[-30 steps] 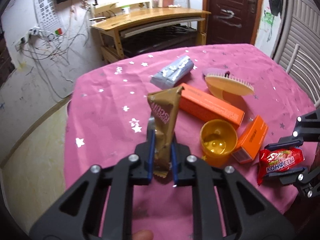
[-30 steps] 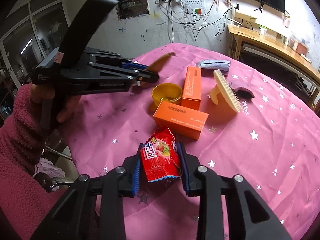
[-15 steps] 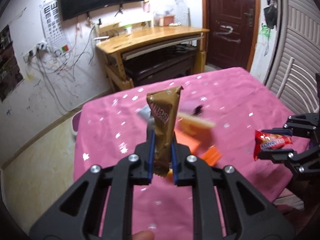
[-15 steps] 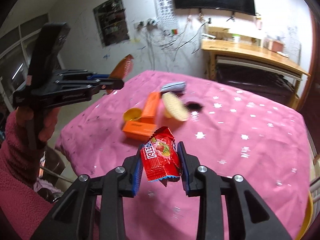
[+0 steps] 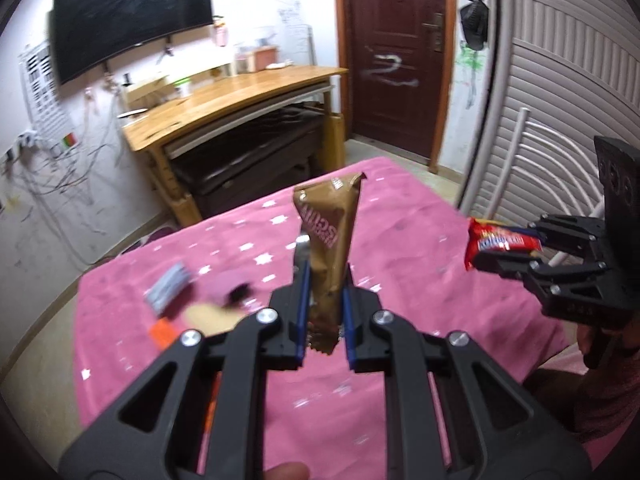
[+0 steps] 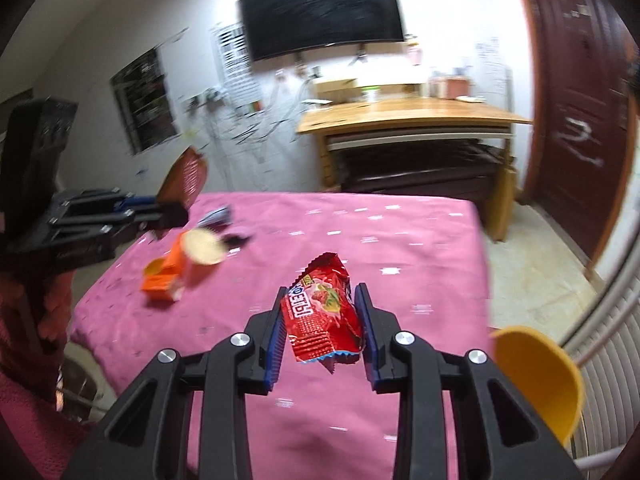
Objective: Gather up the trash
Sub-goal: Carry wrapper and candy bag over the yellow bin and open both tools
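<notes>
- The left gripper clamps a brown wrapper upright between its blue pads, above the pink star-print tablecloth.
- The right gripper pinches a red candy wrapper, held above the same cloth.
- An orange box, a brush and a grey packet lie blurred at the table's left side.
- A yellow bin shows at the table's right edge, just beside the right gripper.
</notes>
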`<state>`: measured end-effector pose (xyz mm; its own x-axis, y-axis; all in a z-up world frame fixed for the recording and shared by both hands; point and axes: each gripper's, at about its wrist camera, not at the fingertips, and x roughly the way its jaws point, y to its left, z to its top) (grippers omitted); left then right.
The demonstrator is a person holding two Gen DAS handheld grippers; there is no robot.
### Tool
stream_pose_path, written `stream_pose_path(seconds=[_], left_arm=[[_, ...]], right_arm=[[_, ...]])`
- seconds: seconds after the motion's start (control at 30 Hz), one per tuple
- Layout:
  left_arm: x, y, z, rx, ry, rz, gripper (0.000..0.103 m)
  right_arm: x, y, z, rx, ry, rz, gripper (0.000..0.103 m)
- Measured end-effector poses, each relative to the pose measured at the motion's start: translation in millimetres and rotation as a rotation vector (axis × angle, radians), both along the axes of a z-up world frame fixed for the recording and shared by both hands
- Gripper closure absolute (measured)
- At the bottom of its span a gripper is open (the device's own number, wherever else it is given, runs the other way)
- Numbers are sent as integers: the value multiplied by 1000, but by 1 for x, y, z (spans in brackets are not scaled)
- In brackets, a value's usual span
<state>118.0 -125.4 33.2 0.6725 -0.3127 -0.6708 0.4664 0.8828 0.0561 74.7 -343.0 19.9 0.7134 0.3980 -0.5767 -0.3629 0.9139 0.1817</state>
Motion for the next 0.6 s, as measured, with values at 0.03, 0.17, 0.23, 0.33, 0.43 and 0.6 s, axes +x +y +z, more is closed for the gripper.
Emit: stream_pose_path(seconds=[0.03, 0.17, 0.23, 0.33, 0.43, 0.6], left_arm=[[2, -11, 0, -2, 3, -12, 90], [10, -54, -4, -15, 26, -54, 90], [12, -72, -8, -10, 40, -67, 90], [15, -104, -13, -6, 63, -98, 90], [17, -129, -17, -10, 82, -132, 90], [18, -172, -25, -13, 112, -189, 90]], right_arm=[[0, -13, -1, 6, -1, -27, 76], [1, -59, -7, 21, 2, -124, 76], [1, -84, -12, 34, 4, -178, 76], [2, -110, -19, 46, 7, -240, 76], [3, -138, -29, 44, 26, -304, 76], [2, -171, -44, 46, 57, -386, 76]])
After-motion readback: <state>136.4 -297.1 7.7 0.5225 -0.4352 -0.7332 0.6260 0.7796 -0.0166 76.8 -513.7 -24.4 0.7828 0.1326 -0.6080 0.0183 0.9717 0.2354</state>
